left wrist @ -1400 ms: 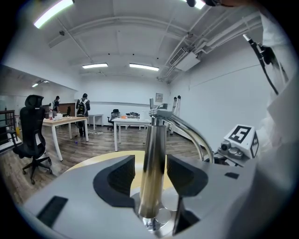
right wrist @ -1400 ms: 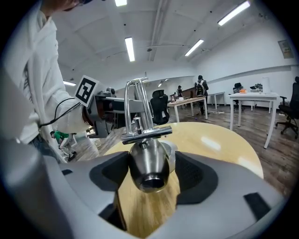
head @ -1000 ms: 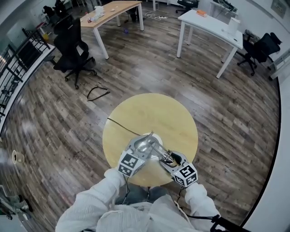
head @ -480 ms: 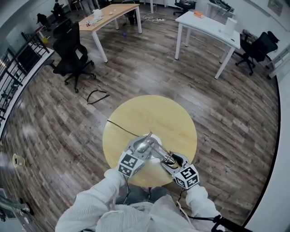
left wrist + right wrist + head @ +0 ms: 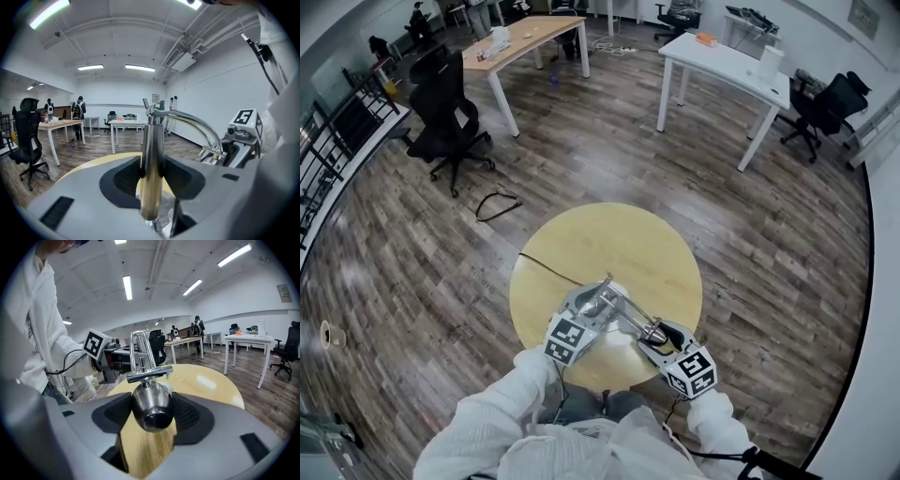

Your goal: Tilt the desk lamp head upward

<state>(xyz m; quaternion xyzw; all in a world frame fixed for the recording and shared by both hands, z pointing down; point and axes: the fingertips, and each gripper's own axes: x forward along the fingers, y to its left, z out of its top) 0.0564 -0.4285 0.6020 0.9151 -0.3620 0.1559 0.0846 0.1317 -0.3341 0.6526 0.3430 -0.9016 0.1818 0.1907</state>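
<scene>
A chrome desk lamp stands near the front edge of the round wooden table. My left gripper is shut on its upright post, which fills the gap between the dark pads in the left gripper view. From the post top a curved chrome arm runs across to the right. My right gripper is shut on the rounded chrome lamp head, whose dark end faces the camera in the right gripper view. The lamp's twin rods rise behind the head.
The lamp's black cable runs off the table's left edge. A black office chair and a loose cable are on the wooden floor at the left. A white desk and a wooden desk stand far back.
The right gripper and the lamp head have shifted a little to the right and toward me, stretching the lamp arm. The left gripper stays on the post.
</scene>
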